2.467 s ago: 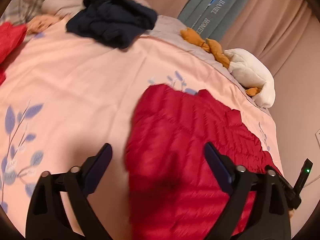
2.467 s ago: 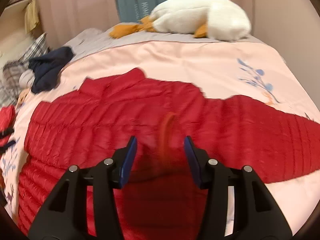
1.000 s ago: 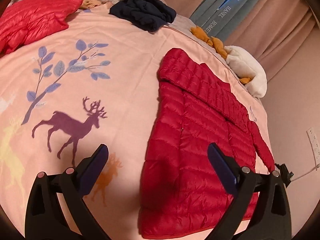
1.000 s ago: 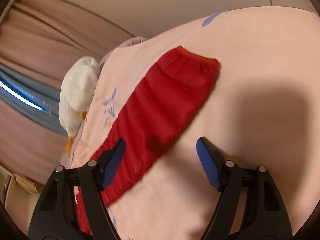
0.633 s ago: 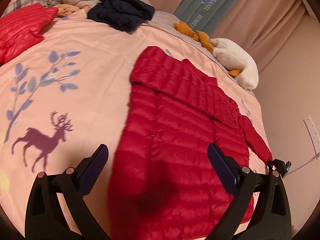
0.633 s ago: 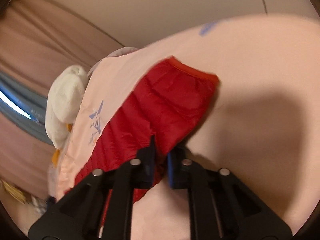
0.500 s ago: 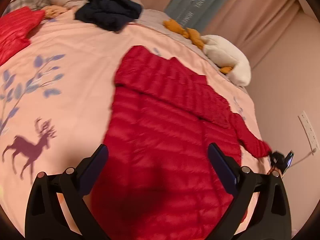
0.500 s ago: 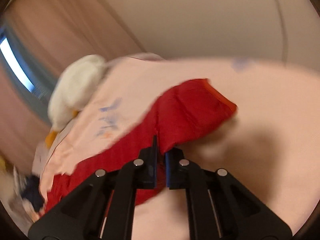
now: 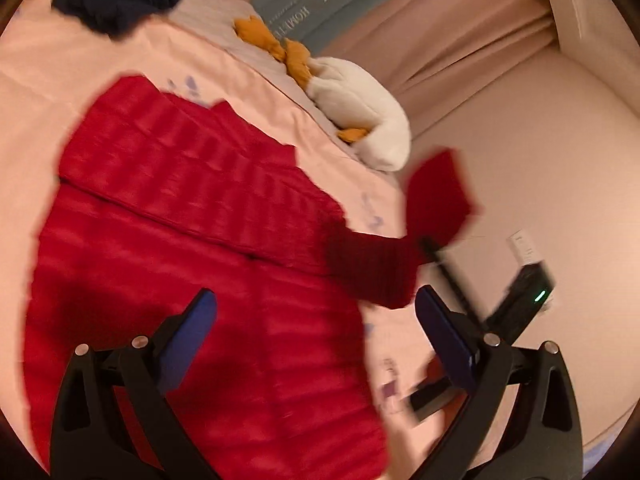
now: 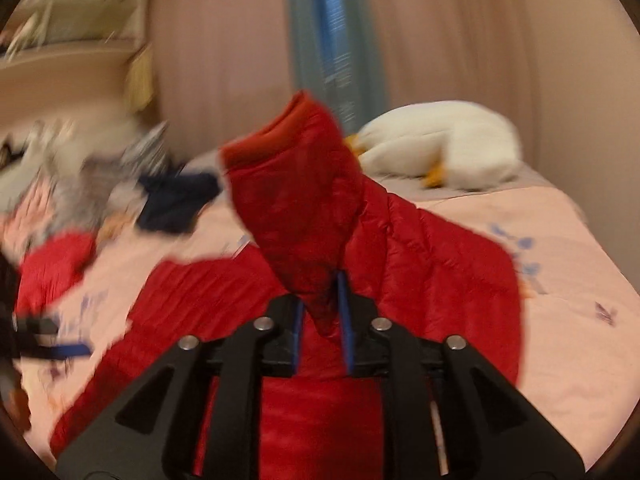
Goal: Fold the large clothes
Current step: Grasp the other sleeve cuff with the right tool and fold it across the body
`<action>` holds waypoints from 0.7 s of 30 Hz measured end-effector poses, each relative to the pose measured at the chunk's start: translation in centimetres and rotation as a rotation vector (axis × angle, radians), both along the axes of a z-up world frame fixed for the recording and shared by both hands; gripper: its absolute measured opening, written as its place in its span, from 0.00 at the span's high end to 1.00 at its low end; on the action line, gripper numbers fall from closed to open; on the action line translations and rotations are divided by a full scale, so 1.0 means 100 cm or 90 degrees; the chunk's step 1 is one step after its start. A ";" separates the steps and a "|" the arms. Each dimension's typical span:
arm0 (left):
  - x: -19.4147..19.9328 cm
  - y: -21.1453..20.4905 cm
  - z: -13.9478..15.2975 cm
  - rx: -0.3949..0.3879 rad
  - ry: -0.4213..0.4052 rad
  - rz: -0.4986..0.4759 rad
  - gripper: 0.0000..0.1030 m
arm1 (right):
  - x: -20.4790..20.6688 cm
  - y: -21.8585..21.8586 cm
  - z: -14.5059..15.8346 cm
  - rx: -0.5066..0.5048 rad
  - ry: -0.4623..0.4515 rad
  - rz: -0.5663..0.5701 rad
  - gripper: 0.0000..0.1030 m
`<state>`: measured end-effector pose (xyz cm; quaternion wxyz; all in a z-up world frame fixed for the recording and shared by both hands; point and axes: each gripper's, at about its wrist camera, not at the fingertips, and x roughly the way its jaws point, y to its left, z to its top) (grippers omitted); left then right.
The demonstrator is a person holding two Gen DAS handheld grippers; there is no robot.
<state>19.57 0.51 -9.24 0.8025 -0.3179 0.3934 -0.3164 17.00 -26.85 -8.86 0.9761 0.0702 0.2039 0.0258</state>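
While sleeve [image 10: 296, 216] hangs, plush [image 10: 440, 148] nr.

Right gripper [image 10: 320, 312] clamped on red jacket sleeve [image 10: 296, 200], cuff raised.
Jaws pinch the sleeve below its cuff; the red puffer jacket [image 10: 432, 280] body lies spread on the pink bedspread [image 10: 568, 280]. White goose plush [image 10: 440, 148] at the bed's far right corner; dark navy garment [image 10: 176, 200] and a second red garment [image 10: 52, 264] toward the left edge, blurred.
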 end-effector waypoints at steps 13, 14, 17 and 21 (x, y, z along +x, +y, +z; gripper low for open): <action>0.058 -0.031 -0.063 -0.109 0.110 -0.019 0.03 | -0.083 -0.002 -0.058 0.043 0.073 0.020 0.34; 0.063 -0.039 -0.063 -0.108 0.111 -0.026 0.05 | -0.087 -0.004 -0.057 0.057 0.070 0.015 0.33; 0.078 -0.061 -0.065 -0.087 0.116 -0.037 0.12 | -0.106 -0.015 -0.057 0.092 0.056 0.010 0.33; 0.097 -0.082 -0.070 -0.027 0.118 -0.017 0.20 | -0.118 -0.019 -0.056 0.108 0.043 0.012 0.33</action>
